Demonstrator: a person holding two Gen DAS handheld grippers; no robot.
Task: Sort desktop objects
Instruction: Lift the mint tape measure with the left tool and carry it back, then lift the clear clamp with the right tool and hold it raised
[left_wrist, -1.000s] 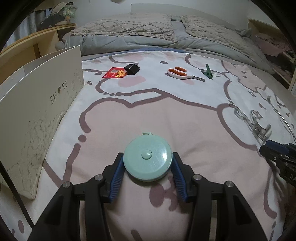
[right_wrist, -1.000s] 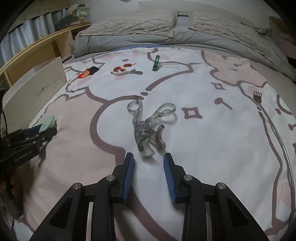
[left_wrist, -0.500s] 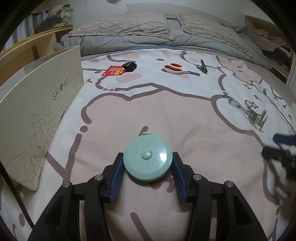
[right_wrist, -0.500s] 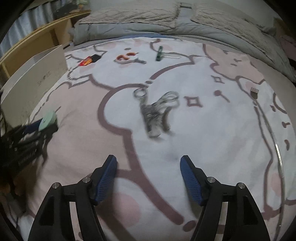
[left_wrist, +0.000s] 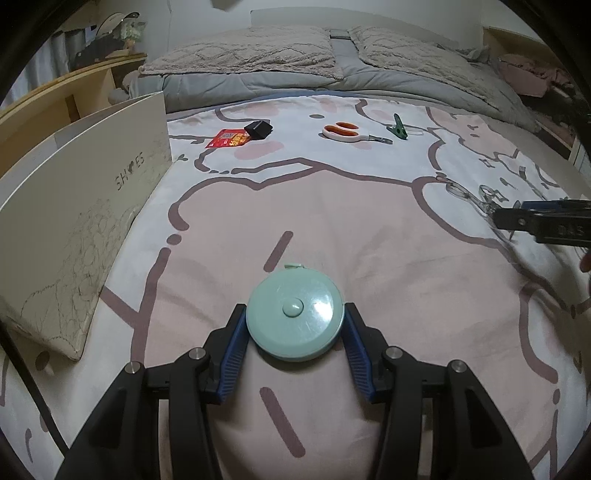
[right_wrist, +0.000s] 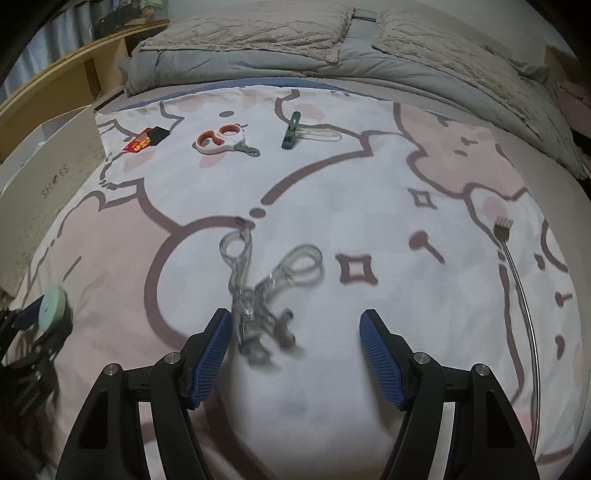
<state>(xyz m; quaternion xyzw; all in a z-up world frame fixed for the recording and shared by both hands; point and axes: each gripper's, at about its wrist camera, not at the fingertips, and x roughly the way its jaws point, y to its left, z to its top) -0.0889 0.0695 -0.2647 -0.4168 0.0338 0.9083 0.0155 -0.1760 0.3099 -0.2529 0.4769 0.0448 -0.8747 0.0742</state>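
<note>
Your right gripper (right_wrist: 295, 350), jaws spread wide, straddles the head of one clear eyelash curler (right_wrist: 264, 291); its handles run away from you, off-centre toward the left finger. Your left gripper (left_wrist: 295, 332) clamps one tape measure (left_wrist: 294, 318). Beyond: one pair of scissors (right_wrist: 221, 140), one green clip (right_wrist: 290, 130).

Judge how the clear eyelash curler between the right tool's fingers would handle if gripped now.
The eyelash curler looks like thin clear plastic, so probably light and somewhat fragile. Its loop handles splay apart, so a squeeze may close them rather than hold firm. It lies nearer one finger of the open right tool, so it might twist.
</note>
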